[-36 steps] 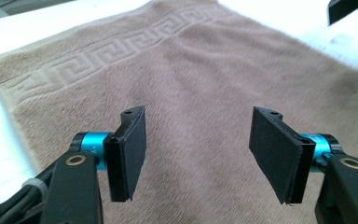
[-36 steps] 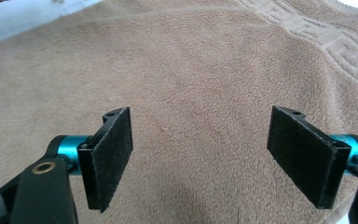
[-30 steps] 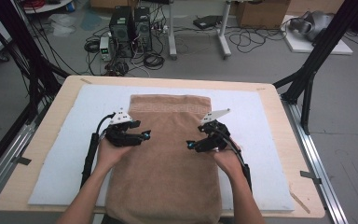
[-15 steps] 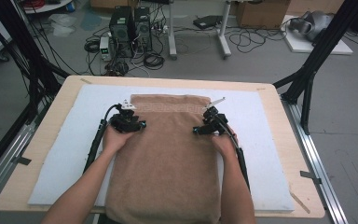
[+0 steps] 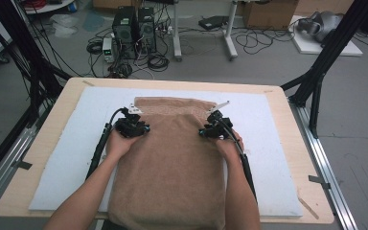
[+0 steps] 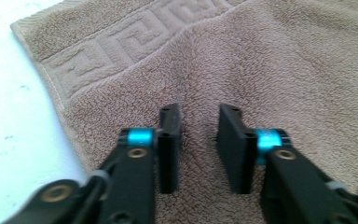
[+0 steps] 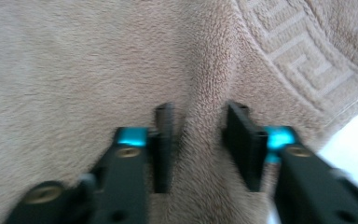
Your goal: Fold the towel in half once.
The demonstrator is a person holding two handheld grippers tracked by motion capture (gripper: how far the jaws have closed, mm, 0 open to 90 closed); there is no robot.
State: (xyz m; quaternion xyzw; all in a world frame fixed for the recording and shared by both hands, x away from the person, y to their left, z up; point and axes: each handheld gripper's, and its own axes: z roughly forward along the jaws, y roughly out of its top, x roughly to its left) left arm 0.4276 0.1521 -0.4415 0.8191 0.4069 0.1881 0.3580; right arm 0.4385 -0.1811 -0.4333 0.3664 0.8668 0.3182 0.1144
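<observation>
A brown towel [image 5: 172, 163] lies lengthwise on the white mat [image 5: 273, 124], with its patterned border at the far end. My left gripper [image 5: 140, 129] presses down on the towel near its far left corner. My right gripper [image 5: 205, 132] does the same near the far right corner. In the left gripper view the gripper [image 6: 198, 114] has just been closing, and a low fold of towel [image 6: 284, 56] is gathered between its pads. The right gripper view has the gripper [image 7: 199, 114] closing too, pinching a raised ridge of towel [image 7: 74, 56].
The wooden table [image 5: 287, 98] carries the mat; black frame posts [image 5: 316, 81] stand at its far corners. Cables trail from both grippers along the person's forearms. Computers and cables lie on the floor beyond the table.
Both grippers moved away from the person toward the towel's far end and sank onto it. Their jaws narrowed, and the towel has bunched between them.
</observation>
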